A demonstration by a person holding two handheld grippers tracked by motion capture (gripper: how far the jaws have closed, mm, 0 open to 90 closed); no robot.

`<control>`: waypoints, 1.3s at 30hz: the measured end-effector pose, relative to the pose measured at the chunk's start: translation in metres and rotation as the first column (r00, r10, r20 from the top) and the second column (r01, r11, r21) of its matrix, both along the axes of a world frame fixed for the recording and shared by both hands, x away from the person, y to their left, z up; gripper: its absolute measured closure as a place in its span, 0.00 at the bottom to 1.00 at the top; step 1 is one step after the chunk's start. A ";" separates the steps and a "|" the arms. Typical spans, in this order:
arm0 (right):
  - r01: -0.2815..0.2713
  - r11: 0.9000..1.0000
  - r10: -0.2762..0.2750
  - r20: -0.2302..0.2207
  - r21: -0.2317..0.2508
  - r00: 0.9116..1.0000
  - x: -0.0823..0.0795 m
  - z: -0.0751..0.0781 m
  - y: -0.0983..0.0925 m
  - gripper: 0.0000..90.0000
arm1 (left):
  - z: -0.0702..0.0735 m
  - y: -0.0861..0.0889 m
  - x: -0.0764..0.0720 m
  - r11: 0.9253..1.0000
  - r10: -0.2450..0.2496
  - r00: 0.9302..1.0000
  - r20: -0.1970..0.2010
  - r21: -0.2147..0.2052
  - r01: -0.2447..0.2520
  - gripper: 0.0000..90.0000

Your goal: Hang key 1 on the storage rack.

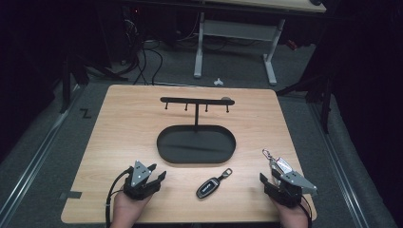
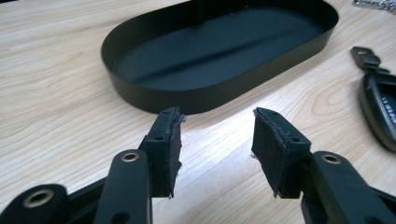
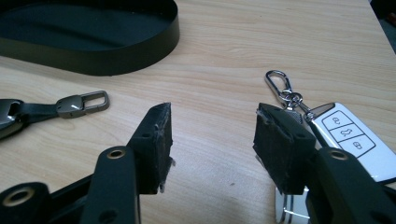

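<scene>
High view gives us the left claw (image 1: 153,173) and right claw (image 1: 267,175) near the worktop's (image 1: 123,123) front edge, both spread with nothing between, the black key fob (image 1: 208,188) lying between them and the white key fob (image 3: 355,140) just beside the right one.

I'm looking at a lab: dark curtains, floor cables (image 1: 145,59), a bare wooden surface (image 1: 123,123) on grey carpet.

A dim room: grey carpet floor (image 1: 43,156), white-legged desk (image 1: 237,33), tangled cables (image 1: 142,57).
</scene>
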State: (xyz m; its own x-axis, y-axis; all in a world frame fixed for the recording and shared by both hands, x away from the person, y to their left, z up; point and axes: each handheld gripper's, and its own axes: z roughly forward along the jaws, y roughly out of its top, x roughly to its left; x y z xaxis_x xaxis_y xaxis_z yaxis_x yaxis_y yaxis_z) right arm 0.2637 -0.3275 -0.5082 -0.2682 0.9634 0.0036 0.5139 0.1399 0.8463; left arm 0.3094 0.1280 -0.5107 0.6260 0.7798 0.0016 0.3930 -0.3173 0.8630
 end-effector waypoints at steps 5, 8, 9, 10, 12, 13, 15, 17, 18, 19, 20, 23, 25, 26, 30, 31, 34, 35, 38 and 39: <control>-0.029 0.999 0.029 -0.006 -0.015 1.000 -0.005 0.001 0.002 0.50 | -0.001 -0.006 0.000 1.000 -0.021 1.000 0.001 0.003 0.021 0.56; -0.043 0.999 0.043 -0.005 -0.009 0.999 -0.006 0.002 0.003 0.51 | 0.000 -0.006 -0.001 1.000 -0.025 1.000 0.005 -0.012 0.025 0.54; -0.043 0.999 0.043 -0.005 -0.009 0.999 -0.006 0.002 0.003 0.51 | 0.000 -0.006 -0.002 1.000 -0.026 1.000 0.008 -0.013 0.027 0.54; -0.048 0.999 0.048 -0.010 -0.006 0.999 -0.006 0.002 0.003 0.51 | 0.000 -0.006 -0.002 1.000 -0.028 1.000 0.012 -0.010 0.028 0.54; -0.064 0.998 0.064 -0.016 -0.005 0.998 -0.006 0.002 0.005 0.52 | -0.001 -0.006 -0.001 1.000 -0.025 1.000 0.012 -0.007 0.025 0.52; -0.071 0.997 0.070 -0.019 -0.005 0.997 -0.005 0.002 0.006 0.53 | -0.001 -0.006 -0.001 1.000 -0.025 1.000 0.008 -0.007 0.025 0.51; -0.082 0.997 0.082 -0.021 -0.004 0.996 -0.005 0.001 0.008 0.53 | -0.003 -0.006 0.000 1.000 -0.024 1.000 0.001 -0.007 0.024 0.49; -0.097 0.995 0.097 -0.019 -0.008 0.995 -0.004 0.001 0.012 0.53 | -0.004 -0.006 0.000 1.000 -0.025 1.000 0.000 0.000 0.025 0.49; -0.107 0.994 0.107 -0.019 -0.013 0.994 -0.005 0.001 0.015 0.54 | -0.004 -0.007 0.000 1.000 -0.029 1.000 0.000 0.002 0.029 0.48; -0.117 0.993 0.116 -0.017 -0.019 0.993 -0.005 0.001 0.019 0.55 | -0.004 -0.007 0.000 1.000 -0.031 1.000 -0.001 0.004 0.031 0.48; -0.124 0.992 0.124 -0.015 -0.022 0.992 -0.004 0.000 0.021 0.56 | -0.005 -0.007 0.000 0.999 -0.031 1.000 0.002 0.006 0.031 0.47; -0.158 0.987 0.158 -0.015 -0.025 0.987 -0.004 -0.001 0.031 0.59 | -0.004 -0.005 -0.001 0.999 -0.031 1.000 0.000 0.007 0.031 0.46; -0.182 0.983 0.181 -0.022 -0.026 0.983 -0.002 -0.003 0.038 0.59 | -0.005 -0.004 -0.001 1.000 -0.030 1.000 -0.001 0.009 0.030 0.45; -0.192 0.981 0.191 -0.021 -0.026 0.981 -0.002 -0.003 0.041 0.59 | -0.005 -0.004 -0.002 1.000 -0.028 1.000 0.000 0.010 0.028 0.44; -0.251 0.968 0.250 -0.017 -0.011 0.968 0.001 -0.002 0.062 0.68 | -0.006 0.001 -0.005 1.000 -0.020 1.000 0.001 0.019 0.020 0.43; -0.251 0.968 0.250 -0.017 -0.011 0.968 0.001 -0.002 0.062 0.68 | -0.006 0.002 -0.005 1.000 -0.016 1.000 0.002 0.020 0.016 0.43; -0.309 0.951 0.308 -0.031 -0.009 0.951 0.005 -0.002 0.081 0.79 | -0.006 0.008 -0.009 1.000 -0.001 1.000 0.002 0.016 0.001 0.43; -0.319 0.948 0.319 -0.040 -0.006 0.947 0.006 -0.002 0.085 0.81 | -0.006 0.011 -0.011 1.000 0.005 1.000 0.001 0.017 -0.005 0.43; -0.365 0.931 0.365 -0.050 0.005 0.930 0.008 -0.002 0.100 0.90 | -0.006 0.015 -0.013 1.000 0.016 1.000 0.002 0.018 -0.016 0.43; -0.365 0.931 0.365 -0.050 0.005 0.930 0.008 -0.002 0.100 0.90 | -0.007 0.017 -0.014 1.000 0.018 1.000 0.001 0.019 -0.019 0.43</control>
State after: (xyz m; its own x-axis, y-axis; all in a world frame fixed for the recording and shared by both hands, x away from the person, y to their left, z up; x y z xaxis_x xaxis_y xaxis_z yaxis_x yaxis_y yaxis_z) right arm 0.2719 -0.2275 -0.5107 -0.6008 0.7991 0.0218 0.4675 0.3291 0.8204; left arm 0.2951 0.1451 -0.5172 0.6115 0.7911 0.0174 0.3981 -0.3265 0.8573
